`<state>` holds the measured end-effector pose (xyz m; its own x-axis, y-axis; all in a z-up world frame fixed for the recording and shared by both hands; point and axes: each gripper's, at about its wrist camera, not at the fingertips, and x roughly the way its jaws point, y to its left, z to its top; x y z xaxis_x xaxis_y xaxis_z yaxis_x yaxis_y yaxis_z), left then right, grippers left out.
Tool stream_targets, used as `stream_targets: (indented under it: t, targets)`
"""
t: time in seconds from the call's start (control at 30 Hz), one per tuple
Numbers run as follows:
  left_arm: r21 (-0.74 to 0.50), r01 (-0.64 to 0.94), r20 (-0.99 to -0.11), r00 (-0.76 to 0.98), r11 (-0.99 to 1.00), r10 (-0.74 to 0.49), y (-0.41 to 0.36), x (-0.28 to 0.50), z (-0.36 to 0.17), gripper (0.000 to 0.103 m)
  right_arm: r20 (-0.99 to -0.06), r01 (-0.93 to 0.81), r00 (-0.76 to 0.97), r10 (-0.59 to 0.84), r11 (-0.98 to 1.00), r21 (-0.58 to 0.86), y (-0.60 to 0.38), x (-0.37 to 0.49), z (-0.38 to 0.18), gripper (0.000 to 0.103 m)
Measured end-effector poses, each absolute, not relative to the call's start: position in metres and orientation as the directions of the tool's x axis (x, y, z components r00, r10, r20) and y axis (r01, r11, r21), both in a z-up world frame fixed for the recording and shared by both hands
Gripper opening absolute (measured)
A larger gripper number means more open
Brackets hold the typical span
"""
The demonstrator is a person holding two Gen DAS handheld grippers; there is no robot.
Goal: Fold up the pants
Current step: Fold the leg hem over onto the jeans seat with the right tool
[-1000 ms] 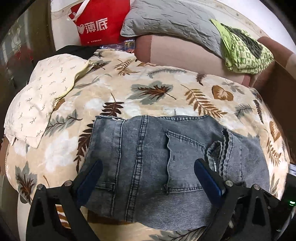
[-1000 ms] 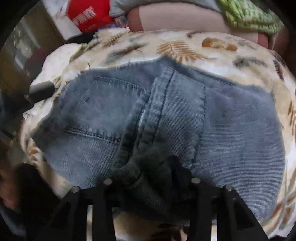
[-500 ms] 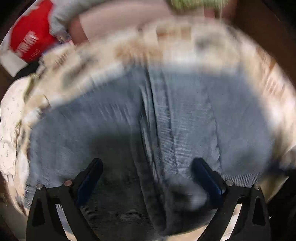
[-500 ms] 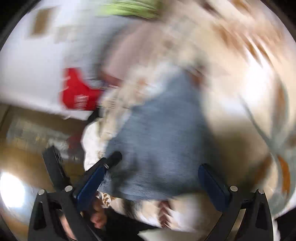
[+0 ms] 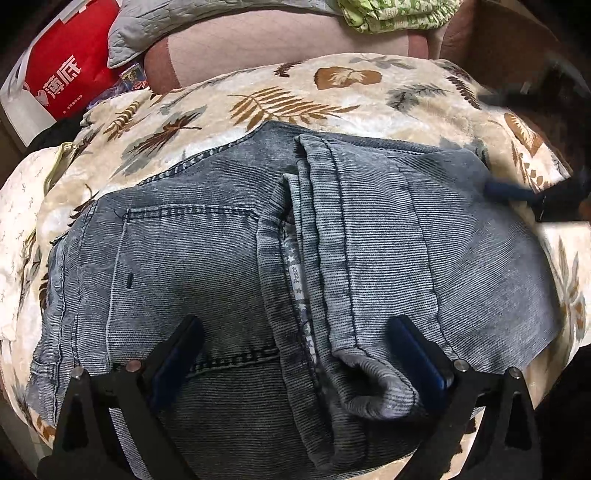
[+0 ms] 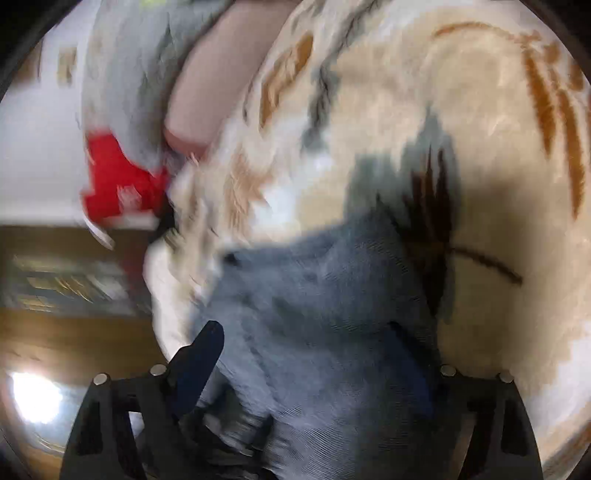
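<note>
The grey-blue jeans (image 5: 221,258) lie folded on a leaf-patterned blanket (image 5: 295,96), back pocket up at the left, a doubled layer with a thick seam down the middle. My left gripper (image 5: 295,354) hovers open close above their near edge, one pad on each side of the seam. A blurred blue pad (image 5: 506,192) of my right gripper touches the jeans' far right corner. In the blurred right wrist view, my right gripper (image 6: 306,350) stands wide with its jaws closing. An edge of the jeans (image 6: 314,314) lies between its fingers, and I see no pad pressing on it.
A red bag (image 5: 70,70), a grey pillow (image 5: 166,18) and a green patterned cloth (image 5: 388,14) sit behind the blanket on a pinkish couch. A white printed cloth (image 5: 18,206) lies at the left. Floor shows beyond the blanket's edge (image 6: 74,332).
My right gripper let go of the bunched jeans, opened, rolled and swung out to their right corner. My left gripper dropped closer over the jeans, toward the middle seam.
</note>
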<state>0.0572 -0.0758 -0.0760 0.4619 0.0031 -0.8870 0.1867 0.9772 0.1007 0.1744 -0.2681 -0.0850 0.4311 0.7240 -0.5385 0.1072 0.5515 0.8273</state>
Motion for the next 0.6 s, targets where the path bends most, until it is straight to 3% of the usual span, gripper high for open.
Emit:
stream_targets:
  t: [0.1, 0.2, 0.27, 0.47, 0.6]
  targets:
    - [0.1, 0.181, -0.885, 0.466, 0.978, 0.004, -0.076, 0.058, -0.077, 0.102, -0.537, 0.05, 0.459, 0.708, 0.583, 0.811, -0.271, 0.178, -0.068, 0.089]
    - [0.097, 0.18, -0.884, 0.467, 0.979, 0.002, -0.076, 0.058, -0.077, 0.102, -0.574, 0.09, 0.401, 0.714, 0.592, 0.801, -0.271, 0.205, -0.102, 0.089]
    - [0.09, 0.183, -0.883, 0.47, 0.979, -0.007, -0.075, 0.058, -0.076, 0.102, -0.512, 0.115, 0.442, 0.737, 0.52, 0.847, -0.281, 0.205, -0.105, 0.088]
    - [0.087, 0.183, -0.881, 0.474, 0.979, -0.01, -0.075, 0.058, -0.077, 0.103, -0.469, -0.009, 0.44, 0.766, 0.526, 0.851, -0.273, 0.13, -0.058, 0.088]
    - [0.088, 0.182, -0.882, 0.472, 0.979, -0.009, -0.075, 0.058, -0.077, 0.103, -0.556, 0.089, 0.317, 0.769, 0.559, 0.824, -0.259, 0.089, -0.106, 0.088]
